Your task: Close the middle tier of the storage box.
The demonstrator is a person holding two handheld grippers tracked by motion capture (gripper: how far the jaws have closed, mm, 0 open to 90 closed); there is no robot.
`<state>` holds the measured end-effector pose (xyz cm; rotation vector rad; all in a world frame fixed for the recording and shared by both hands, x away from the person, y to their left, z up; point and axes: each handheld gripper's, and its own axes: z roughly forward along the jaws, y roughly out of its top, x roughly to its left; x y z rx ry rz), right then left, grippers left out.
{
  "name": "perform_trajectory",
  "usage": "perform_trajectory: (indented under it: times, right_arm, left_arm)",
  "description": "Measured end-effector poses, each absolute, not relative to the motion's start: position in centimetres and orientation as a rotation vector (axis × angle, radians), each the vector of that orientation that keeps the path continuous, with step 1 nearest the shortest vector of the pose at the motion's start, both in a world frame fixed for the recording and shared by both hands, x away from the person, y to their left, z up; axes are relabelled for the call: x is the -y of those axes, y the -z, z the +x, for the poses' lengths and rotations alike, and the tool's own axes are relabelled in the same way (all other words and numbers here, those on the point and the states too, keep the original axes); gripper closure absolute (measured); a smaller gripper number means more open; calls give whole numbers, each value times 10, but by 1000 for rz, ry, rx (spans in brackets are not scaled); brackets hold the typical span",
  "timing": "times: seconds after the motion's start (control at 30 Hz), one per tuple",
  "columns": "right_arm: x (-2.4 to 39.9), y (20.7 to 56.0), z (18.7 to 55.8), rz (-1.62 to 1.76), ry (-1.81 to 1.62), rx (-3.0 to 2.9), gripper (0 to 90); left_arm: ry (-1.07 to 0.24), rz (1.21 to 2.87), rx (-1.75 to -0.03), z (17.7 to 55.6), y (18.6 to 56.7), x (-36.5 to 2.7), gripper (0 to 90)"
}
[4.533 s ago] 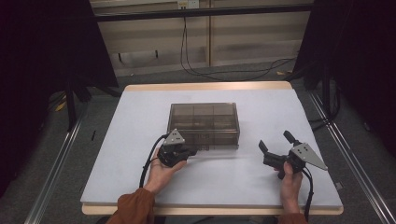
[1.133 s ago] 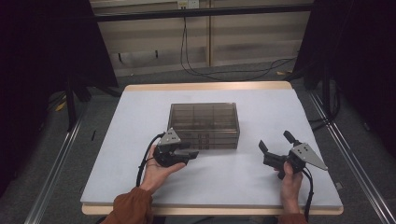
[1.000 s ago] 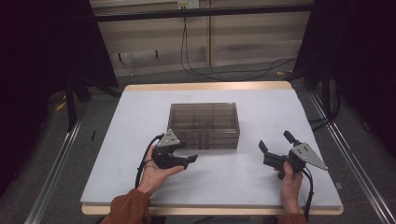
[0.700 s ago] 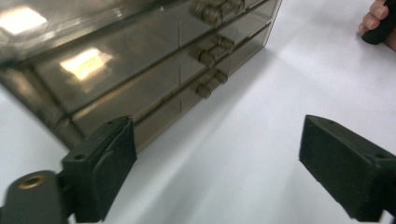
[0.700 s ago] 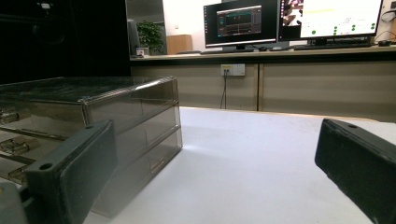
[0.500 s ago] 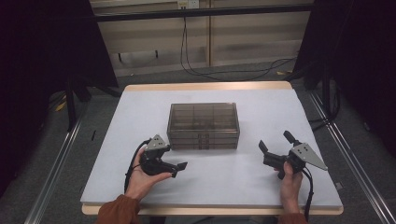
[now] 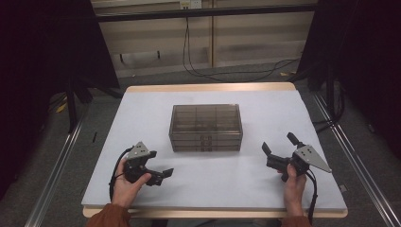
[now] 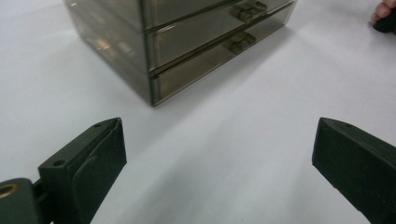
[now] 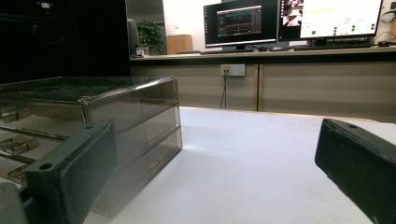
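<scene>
While you keep both hands low at the near side of the table [image 7: 142, 101], the drawer box [image 7: 206, 127] stands alone in the middle of the white surface, between your two tools and a little farther from you. It is a smoky, see-through box with three flat drawers, and all three look pushed in; their small handles face you.

Your left gripper [image 7: 161, 175] is near the front left corner of the box, but well apart from it, not touching. Its jaws have just been opening and now they stand wide, with nothing between them except the white table. In the left gripper view the corner of the box and two of the drawer handles [image 8: 242, 41] are ahead, past the jaws.

Your right gripper [image 7: 279, 146] is to the right of the box, also apart from it. Its jaws are spread wide too and they hold nothing. In the right gripper view the box side is on the left, and monitors [image 9: 240, 22] stand on a desk behind the table.
</scene>
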<state>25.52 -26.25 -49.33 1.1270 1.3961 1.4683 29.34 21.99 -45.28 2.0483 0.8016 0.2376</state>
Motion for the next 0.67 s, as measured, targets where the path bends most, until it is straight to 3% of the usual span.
perform_trajectory:
  times: [0.67]
  right_arm:
    - [263,493,255,1124,-1473,-1398,0]
  left_arm:
    - [-349,1958,-1019,293,470,-259,47]
